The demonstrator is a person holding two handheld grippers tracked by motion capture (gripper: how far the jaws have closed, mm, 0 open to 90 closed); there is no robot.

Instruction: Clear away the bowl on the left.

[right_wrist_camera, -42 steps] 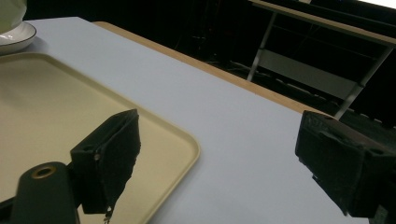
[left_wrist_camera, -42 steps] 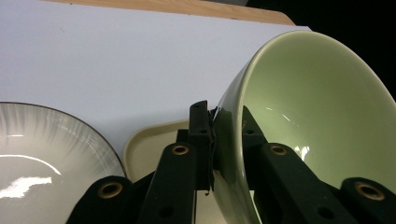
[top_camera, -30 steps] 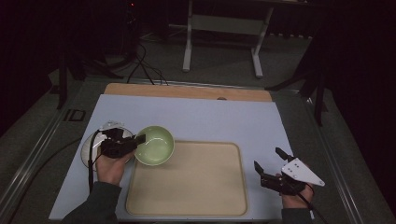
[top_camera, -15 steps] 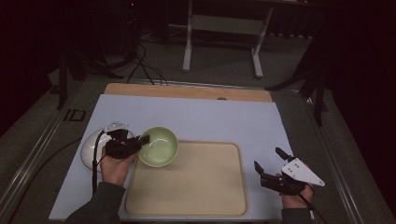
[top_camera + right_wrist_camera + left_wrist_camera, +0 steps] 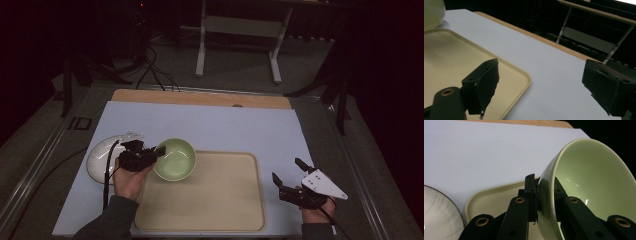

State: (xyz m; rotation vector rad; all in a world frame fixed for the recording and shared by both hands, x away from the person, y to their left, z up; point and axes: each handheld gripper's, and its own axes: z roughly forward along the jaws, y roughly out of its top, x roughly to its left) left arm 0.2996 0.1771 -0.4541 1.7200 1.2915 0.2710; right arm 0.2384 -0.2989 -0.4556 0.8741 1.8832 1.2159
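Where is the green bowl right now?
In the high view, the green bowl is at the left, over the tray's far-left corner, its rim clamped by the left gripper, right of the white plate.

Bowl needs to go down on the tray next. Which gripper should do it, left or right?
Left. The left gripper already clamps the green bowl by its rim at the tray corner; the right gripper sits open beside the tray's far edge.

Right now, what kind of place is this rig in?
Likely a lab or recording studio: a dark room, a table with a pale mat, loose cables on the floor and a bare metal stand behind.
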